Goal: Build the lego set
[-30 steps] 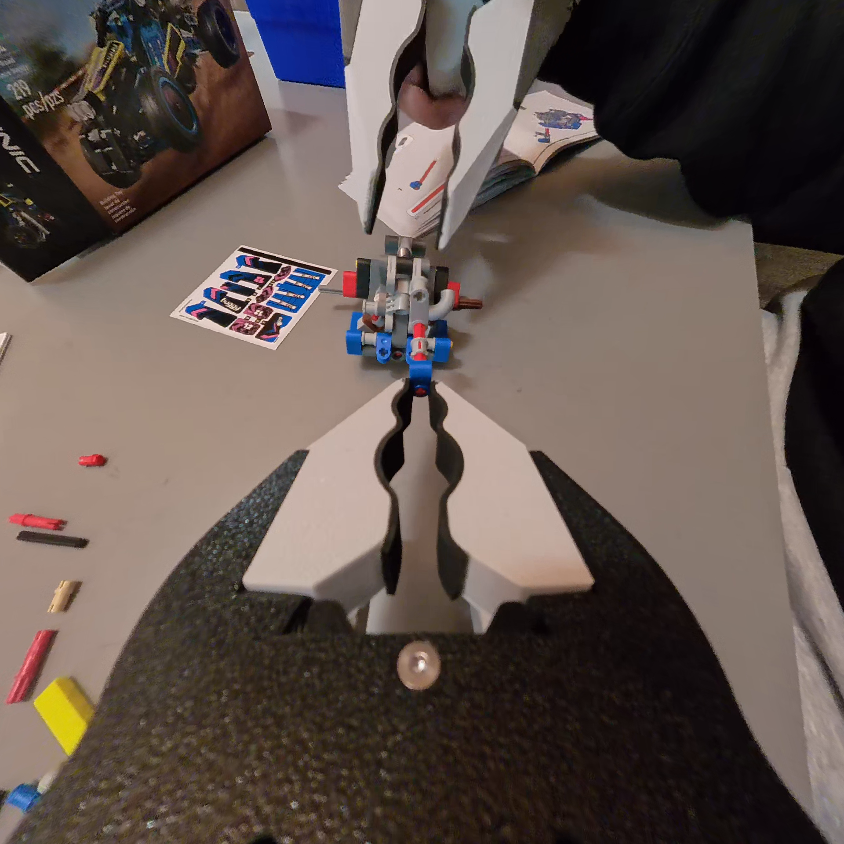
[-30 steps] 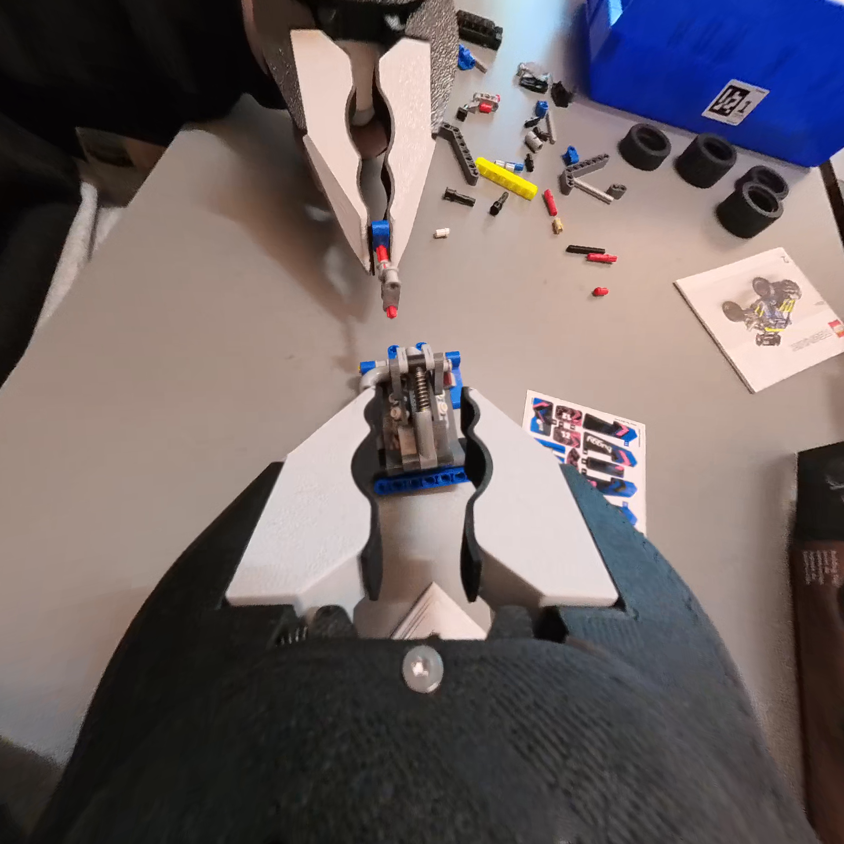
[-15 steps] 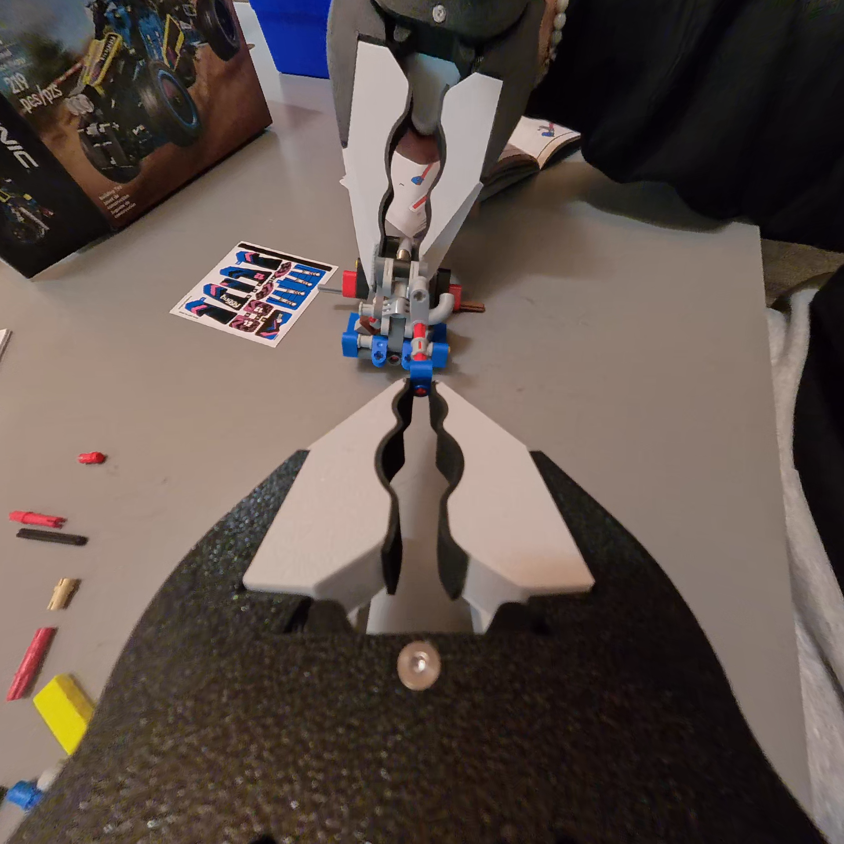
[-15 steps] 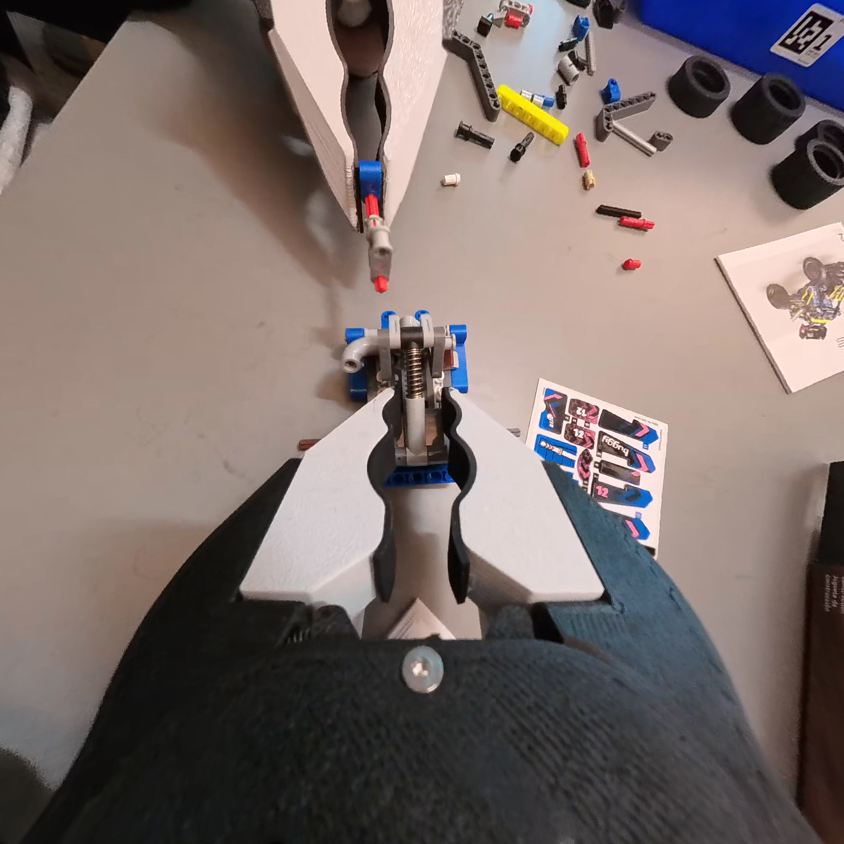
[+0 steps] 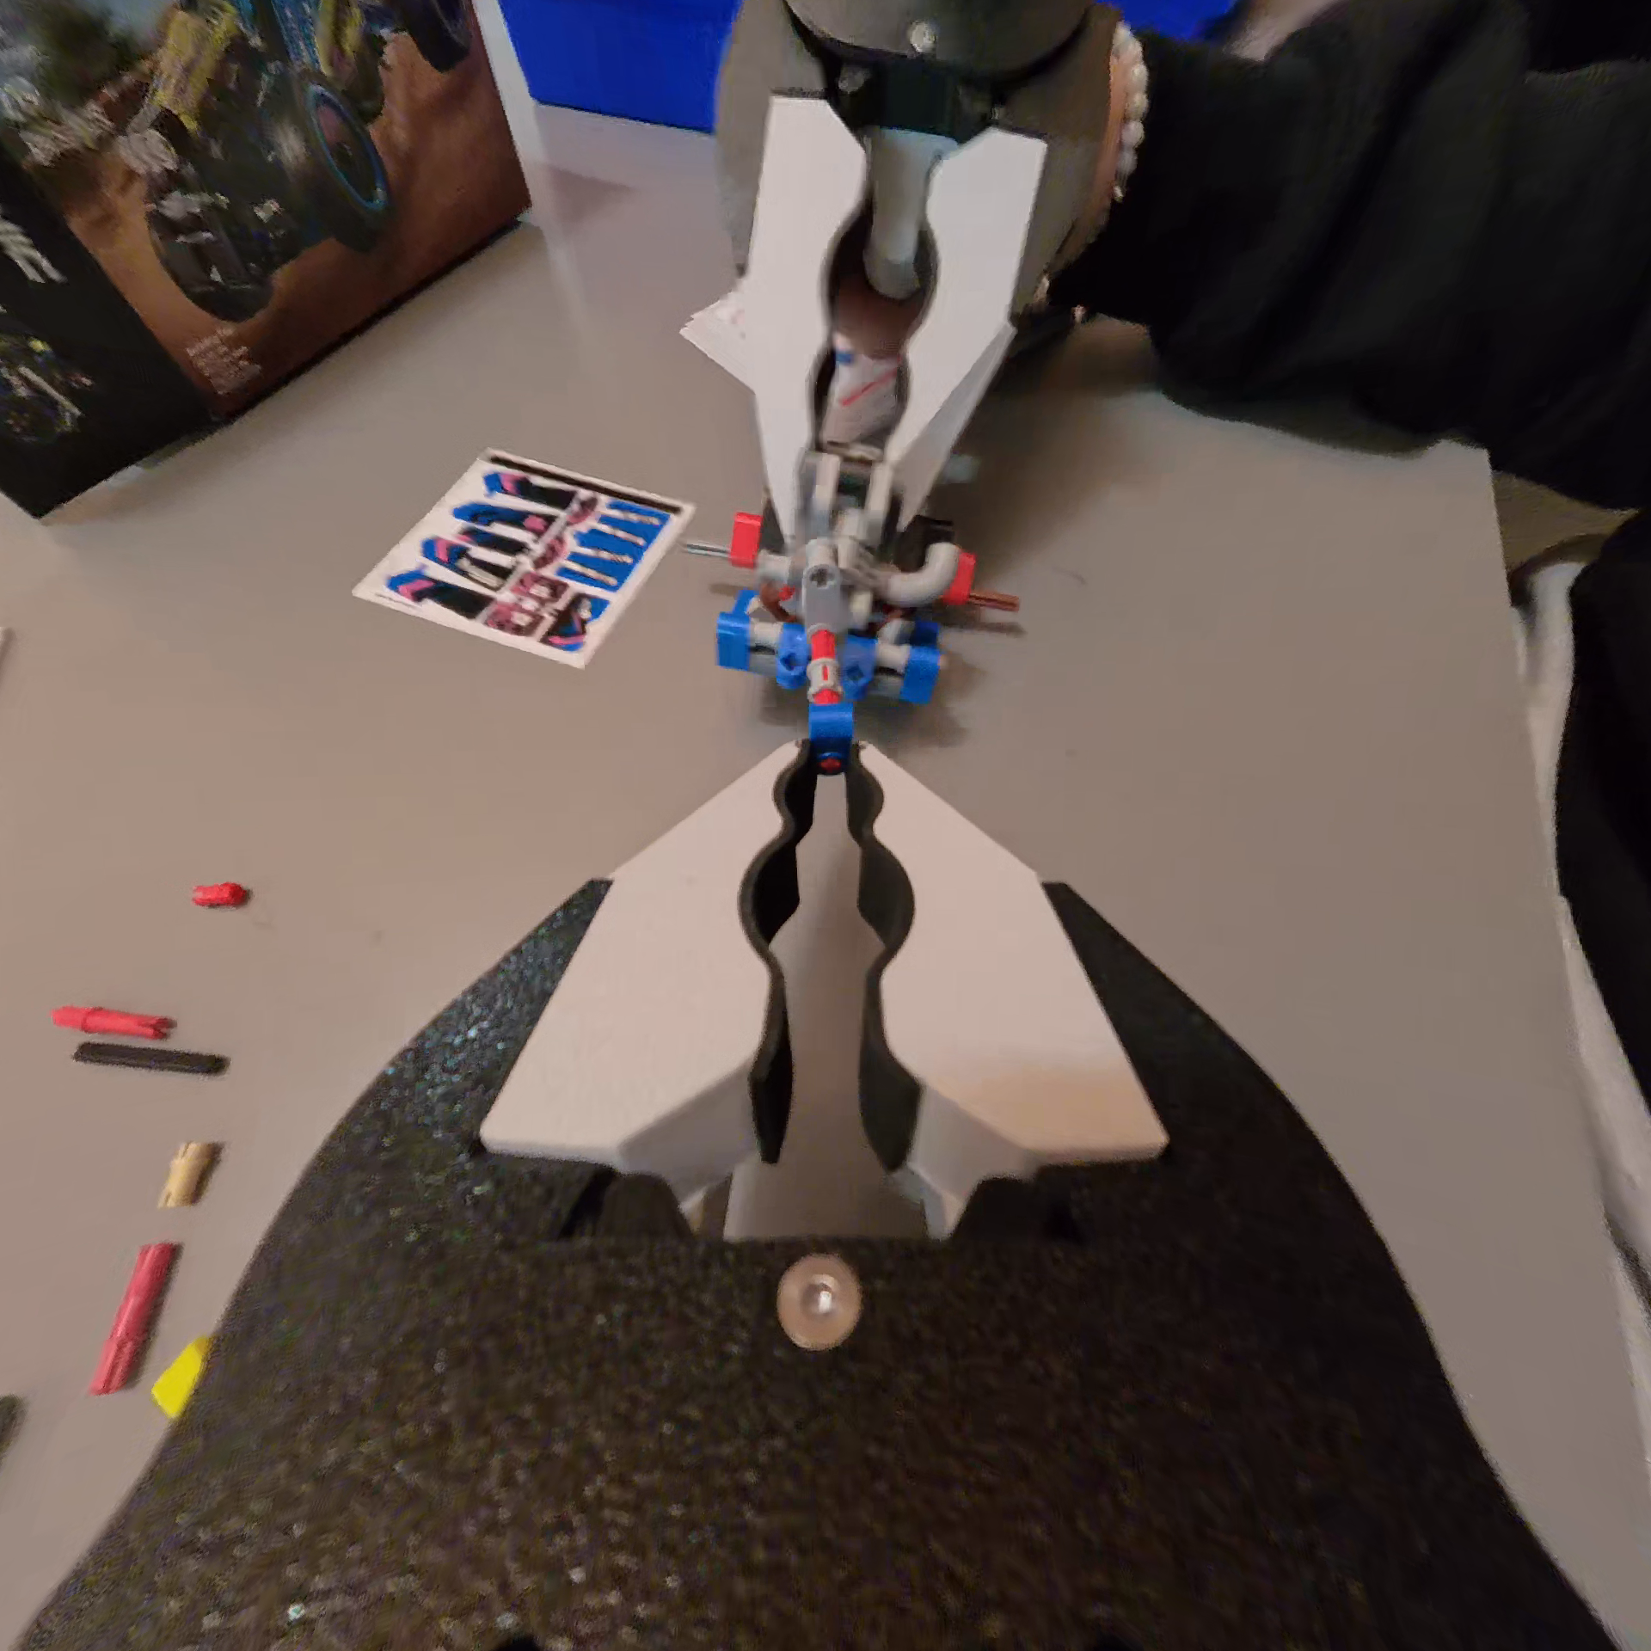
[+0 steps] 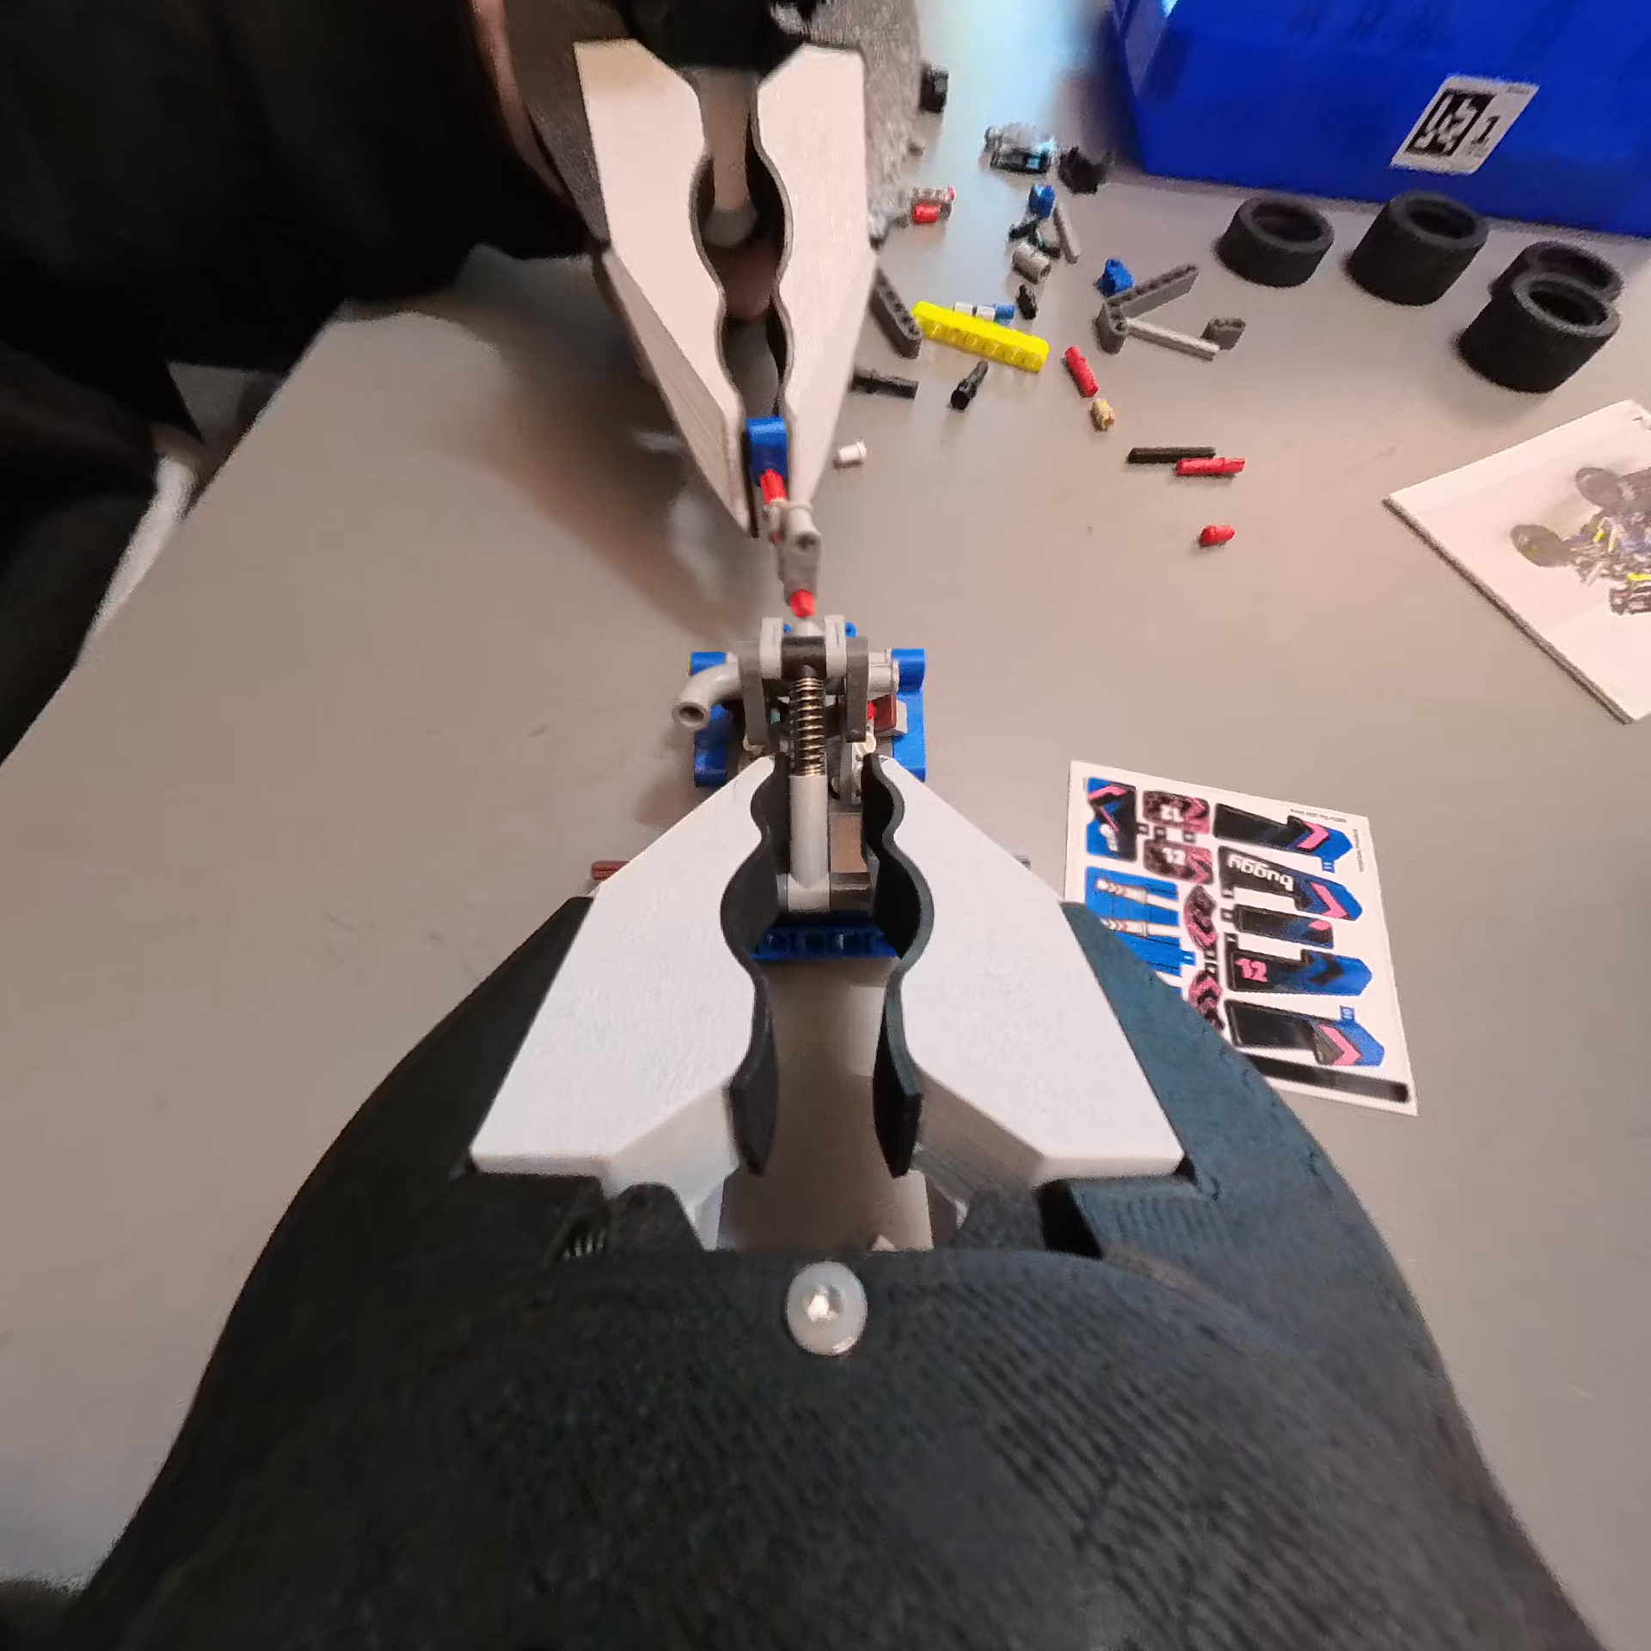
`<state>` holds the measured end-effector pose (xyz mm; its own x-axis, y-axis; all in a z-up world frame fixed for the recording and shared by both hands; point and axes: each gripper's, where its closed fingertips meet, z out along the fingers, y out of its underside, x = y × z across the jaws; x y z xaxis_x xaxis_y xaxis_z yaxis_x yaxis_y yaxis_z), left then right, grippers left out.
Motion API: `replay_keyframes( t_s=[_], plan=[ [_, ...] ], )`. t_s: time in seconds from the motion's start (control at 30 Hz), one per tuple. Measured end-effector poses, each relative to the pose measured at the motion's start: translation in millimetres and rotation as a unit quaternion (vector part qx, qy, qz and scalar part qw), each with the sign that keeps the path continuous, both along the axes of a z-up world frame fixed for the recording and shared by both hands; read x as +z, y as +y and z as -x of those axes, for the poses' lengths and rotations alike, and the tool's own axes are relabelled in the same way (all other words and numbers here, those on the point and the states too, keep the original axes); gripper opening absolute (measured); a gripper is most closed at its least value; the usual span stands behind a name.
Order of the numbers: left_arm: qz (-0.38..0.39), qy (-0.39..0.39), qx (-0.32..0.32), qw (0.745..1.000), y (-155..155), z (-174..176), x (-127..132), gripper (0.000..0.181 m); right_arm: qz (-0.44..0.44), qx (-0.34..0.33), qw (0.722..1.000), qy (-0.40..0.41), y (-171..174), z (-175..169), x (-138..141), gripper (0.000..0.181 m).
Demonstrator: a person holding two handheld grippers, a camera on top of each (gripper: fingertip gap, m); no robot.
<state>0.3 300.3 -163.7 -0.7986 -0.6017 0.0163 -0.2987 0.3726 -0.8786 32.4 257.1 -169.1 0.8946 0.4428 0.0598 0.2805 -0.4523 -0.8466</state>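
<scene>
A: Two grips in play. Right gripper (image 6: 817, 786) clamped around the grey-and-blue sprung lego chassis (image 6: 808, 715), resting on the grey table (image 6: 357, 715).

B: Left gripper (image 5: 826, 759) pinched shut on a small blue connector with red axle and grey link (image 6: 786, 509), tilted down, red tip just short of the chassis top.

A: Beyond: sticker sheet (image 6: 1242, 929), scattered loose pieces (image 6: 983, 331).

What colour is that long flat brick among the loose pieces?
Yellow brick, clearest in the right wrist view.
</scene>
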Motion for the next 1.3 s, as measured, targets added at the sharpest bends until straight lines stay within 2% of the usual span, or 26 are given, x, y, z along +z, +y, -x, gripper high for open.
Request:
replay_keyframes(
  t_s=[0.13,0.3,0.4,0.57,0.87,0.9,1.3],
  plan=[
    [0.058,-0.028,-0.007,0.998,-4.8,2.6,28.1,0.004,-0.078,0.019,0.994,0.071,-0.7,8.6,32.1,0.014],
    [0.065,-0.036,-0.024,0.997,-7.6,15.6,51.4,0.004,-0.147,0.054,0.977,0.144,-2.5,18.7,55.9,0.014],
    [0.054,-0.034,-0.029,0.998,-10.6,21.5,55.9,0.004,-0.161,0.072,0.97,0.169,-2.4,24.8,61.5,0.014],
    [0.044,-0.019,-0.014,0.999,-11.4,24.3,60.2,0.004,-0.166,0.089,0.963,0.191,-1.7,31.8,65.1,0.014],
    [0.04,-0.016,-0.023,0.999,-12.2,27.5,58.0,0.004,-0.145,0.092,0.969,0.174,1.0,37.5,57.8,0.013],
    [0.035,-0.014,-0.022,0.999,-11.6,27.5,56.3,0.004,-0.142,0.094,0.971,0.167,1.2,38.6,55.8,0.006],
    [0.024,0.02,-0.034,0.999,-4.8,26.9,30.1,0.004,-0.091,0.076,0.987,0.106,6.1,37.2,34.0,0.005]
  ],
)
